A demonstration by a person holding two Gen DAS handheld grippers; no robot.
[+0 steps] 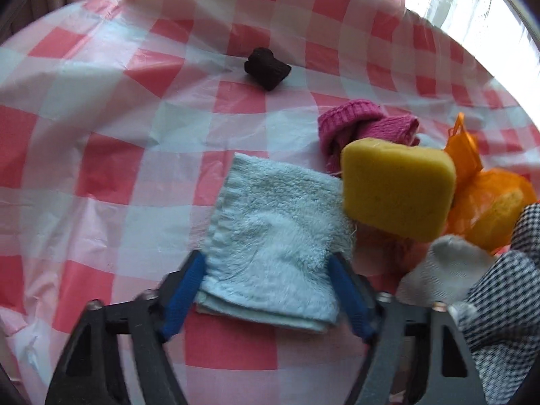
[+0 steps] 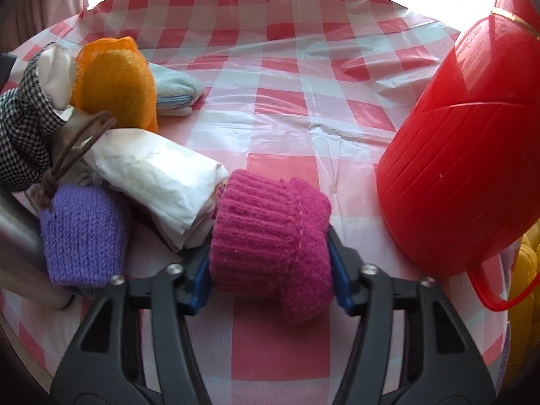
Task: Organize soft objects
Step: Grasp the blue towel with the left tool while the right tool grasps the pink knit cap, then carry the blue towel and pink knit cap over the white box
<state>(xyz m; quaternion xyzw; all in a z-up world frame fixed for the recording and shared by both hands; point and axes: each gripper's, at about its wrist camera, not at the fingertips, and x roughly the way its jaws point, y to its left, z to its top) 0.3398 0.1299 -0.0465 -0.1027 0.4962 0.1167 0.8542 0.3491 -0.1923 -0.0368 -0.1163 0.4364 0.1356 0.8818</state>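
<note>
My left gripper has its fingers pinching the folded pale-blue terry towel on the red-checked worktop, while my right gripper squeezes the rolled magenta knitted sock beside the red plastic bucket.

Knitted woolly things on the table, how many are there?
2. The pink knit sits between the right gripper's pads near the red basket. The purple knit lies left of it, beside the white packet. More may be hidden.
</note>
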